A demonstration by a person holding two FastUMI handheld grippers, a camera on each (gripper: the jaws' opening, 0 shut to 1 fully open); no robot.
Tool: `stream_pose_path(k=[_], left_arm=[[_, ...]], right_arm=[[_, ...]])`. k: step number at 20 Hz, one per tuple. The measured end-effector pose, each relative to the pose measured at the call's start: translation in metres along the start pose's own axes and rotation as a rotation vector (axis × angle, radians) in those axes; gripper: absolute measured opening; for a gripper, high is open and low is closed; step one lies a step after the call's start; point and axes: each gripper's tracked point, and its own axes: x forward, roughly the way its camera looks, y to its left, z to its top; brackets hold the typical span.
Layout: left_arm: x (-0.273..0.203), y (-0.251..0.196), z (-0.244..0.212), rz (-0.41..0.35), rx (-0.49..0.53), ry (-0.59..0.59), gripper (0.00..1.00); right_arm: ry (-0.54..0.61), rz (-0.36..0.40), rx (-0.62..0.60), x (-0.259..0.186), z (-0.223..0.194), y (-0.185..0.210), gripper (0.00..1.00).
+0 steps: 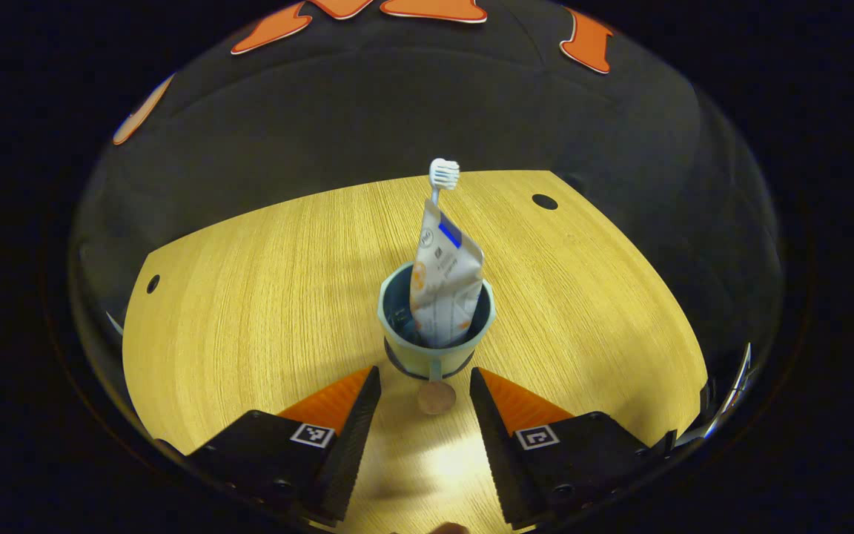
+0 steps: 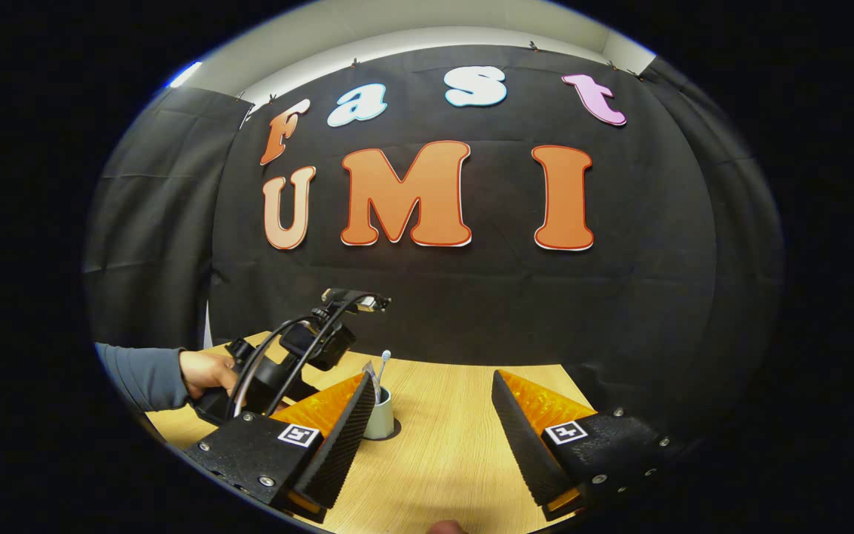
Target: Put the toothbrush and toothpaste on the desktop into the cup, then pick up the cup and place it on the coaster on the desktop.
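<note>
here the cup [image 1: 436, 326], toothpaste [image 1: 445, 285] upright inside, stands dead ahead of the left gripper [image 1: 425, 415], whose jaws gape wide and empty.

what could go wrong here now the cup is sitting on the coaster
1. The toothpaste and toothbrush stand tall above the cup, so it looks top-heavy; a knock might tip it.
2. The left gripper is open with its fingers close on either side of the cup's base, so a crooked move could clip the cup or drag it off the coaster.
</note>
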Motion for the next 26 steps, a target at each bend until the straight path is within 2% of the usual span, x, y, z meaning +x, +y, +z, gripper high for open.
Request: stream_pose_path(k=[1, 4, 7, 11, 14, 21, 26], left_arm=[[-0.01, 0.004, -0.001, 0.001, 0.005, -0.022, 0.77], [-0.019, 0.018, -0.004, 0.023, 0.004, -0.102, 0.98], [-0.055, 0.03, 0.01, 0.047, -0.01, -0.198, 0.99], [-0.095, 0.053, 0.027, 0.121, 0.011, -0.355, 0.98], [-0.127, 0.069, 0.034, 0.191, 0.039, -0.487, 0.98], [-0.206, 0.087, 0.051, 0.269, 0.034, -0.813, 0.98], [-0.235, 0.099, 0.045, 0.305, 0.017, -0.938, 0.99]], right_arm=[[-0.002, -0.003, -0.001, 0.001, 0.0, 0.001, 0.95], [-0.006, -0.012, -0.008, 0.004, 0.001, 0.006, 0.95], [-0.023, -0.023, -0.024, 0.008, 0.004, 0.012, 0.95], [-0.076, -0.009, -0.016, 0.013, 0.014, 0.026, 0.95], [-0.125, -0.019, -0.02, 0.017, 0.023, 0.031, 0.95], [-0.184, -0.056, -0.057, 0.018, 0.033, 0.034, 0.95], [-0.208, -0.063, -0.071, 0.017, 0.036, 0.037, 0.95]])
